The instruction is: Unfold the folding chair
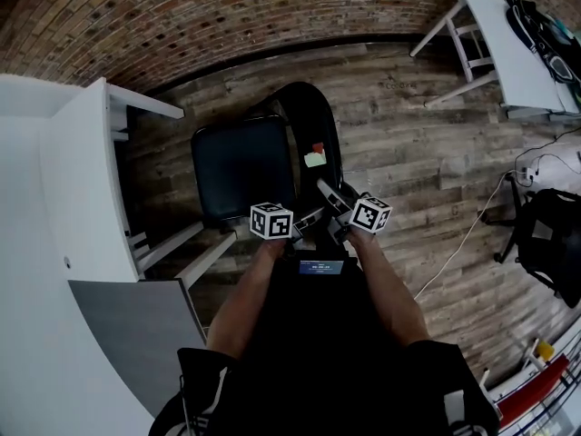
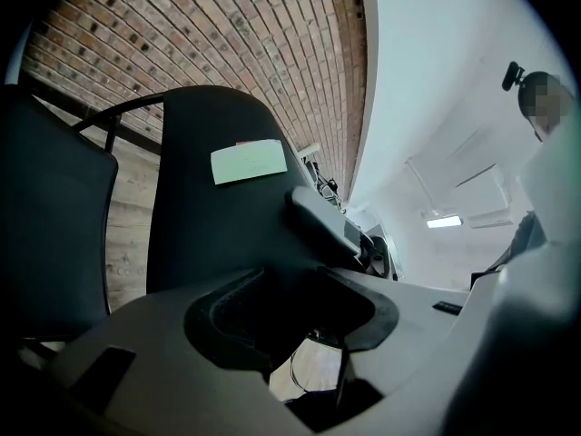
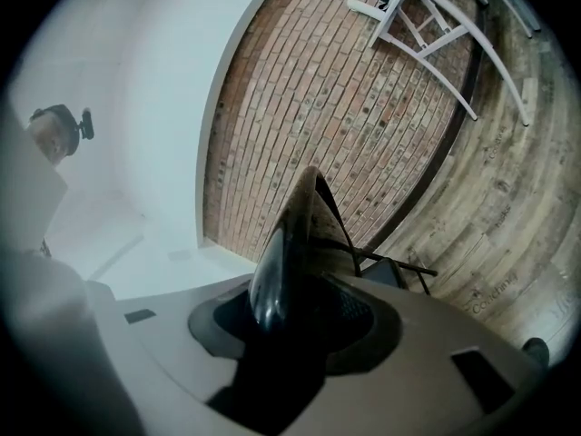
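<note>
The black folding chair stands on the wood floor with its seat (image 1: pixel 241 166) down and its backrest (image 1: pixel 313 121) upright; a pale green label (image 1: pixel 315 159) is stuck on the backrest. Both grippers are at the backrest's near top edge. In the left gripper view the backrest (image 2: pixel 218 216) with the label (image 2: pixel 249 162) runs down between my left gripper's (image 2: pixel 281 321) jaws, and whether the pads press on it is not visible. In the right gripper view the backrest's thin glossy edge (image 3: pixel 281 262) stands between the wide jaws of my right gripper (image 3: pixel 290 325), apart from the right pad.
A white table (image 1: pixel 54 198) stands close on the left, with its legs beside the seat. Another white table with a white chair (image 1: pixel 495 34) is at the back right. A black bag (image 1: pixel 549 239) and a cable (image 1: pixel 463 239) lie at the right. A brick wall (image 1: pixel 227 7) closes the back.
</note>
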Motion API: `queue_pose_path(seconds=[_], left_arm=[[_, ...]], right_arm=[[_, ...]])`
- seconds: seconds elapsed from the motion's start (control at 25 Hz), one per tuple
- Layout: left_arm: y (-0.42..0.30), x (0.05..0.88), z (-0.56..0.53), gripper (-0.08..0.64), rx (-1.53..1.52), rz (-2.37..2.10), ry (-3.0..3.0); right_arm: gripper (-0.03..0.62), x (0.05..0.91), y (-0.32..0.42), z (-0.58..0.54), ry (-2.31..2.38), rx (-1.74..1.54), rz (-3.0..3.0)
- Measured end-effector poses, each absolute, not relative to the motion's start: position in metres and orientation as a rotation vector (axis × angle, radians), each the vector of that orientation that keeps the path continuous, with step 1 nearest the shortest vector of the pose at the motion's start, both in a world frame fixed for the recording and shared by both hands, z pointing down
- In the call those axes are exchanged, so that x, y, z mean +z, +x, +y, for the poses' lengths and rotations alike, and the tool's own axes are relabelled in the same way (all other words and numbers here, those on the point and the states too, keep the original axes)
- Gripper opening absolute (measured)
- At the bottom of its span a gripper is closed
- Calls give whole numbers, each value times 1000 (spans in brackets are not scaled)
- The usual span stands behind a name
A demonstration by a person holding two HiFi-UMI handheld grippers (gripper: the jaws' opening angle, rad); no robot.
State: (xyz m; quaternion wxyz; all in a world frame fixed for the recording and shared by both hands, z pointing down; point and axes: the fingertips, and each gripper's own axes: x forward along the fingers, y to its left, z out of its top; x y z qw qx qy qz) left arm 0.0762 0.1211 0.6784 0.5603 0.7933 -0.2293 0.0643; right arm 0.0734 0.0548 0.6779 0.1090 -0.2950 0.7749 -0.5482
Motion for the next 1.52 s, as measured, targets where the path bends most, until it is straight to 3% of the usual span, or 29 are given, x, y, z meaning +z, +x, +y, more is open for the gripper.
queue_pose_path(seconds=[1.52], left_arm=[[-46,661,141,198,27,-626,1852]], right_arm=[[183,662,-45,73,-1007,-1567,2403]])
